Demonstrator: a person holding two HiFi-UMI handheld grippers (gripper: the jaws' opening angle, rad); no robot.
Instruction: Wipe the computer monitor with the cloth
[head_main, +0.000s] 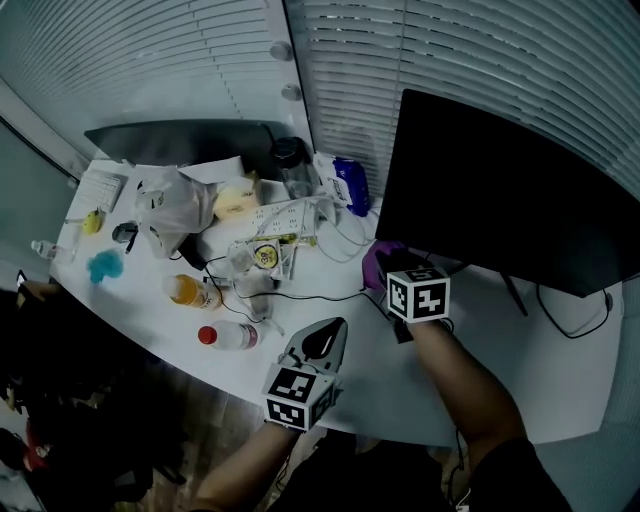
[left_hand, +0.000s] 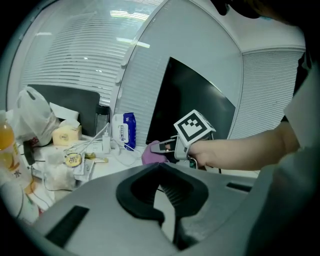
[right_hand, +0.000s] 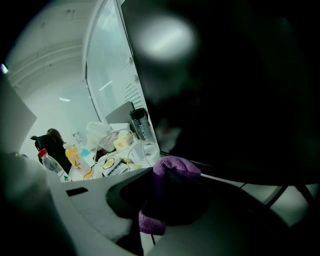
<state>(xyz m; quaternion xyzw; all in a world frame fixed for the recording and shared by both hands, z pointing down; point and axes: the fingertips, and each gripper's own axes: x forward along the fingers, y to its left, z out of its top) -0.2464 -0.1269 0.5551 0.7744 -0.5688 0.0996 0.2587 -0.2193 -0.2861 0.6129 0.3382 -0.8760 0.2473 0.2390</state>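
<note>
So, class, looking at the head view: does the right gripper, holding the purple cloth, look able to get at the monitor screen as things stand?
Probably yes. The right gripper holds the purple cloth close to the monitor's lower corner, and nothing seems to stand between them.

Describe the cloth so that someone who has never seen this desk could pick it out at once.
Find the big black monitor on the right of the white desk. At its lower left corner the right gripper is shut on a small bunched cloth. It is the only purple thing there; the packet nearby is blue.
</note>
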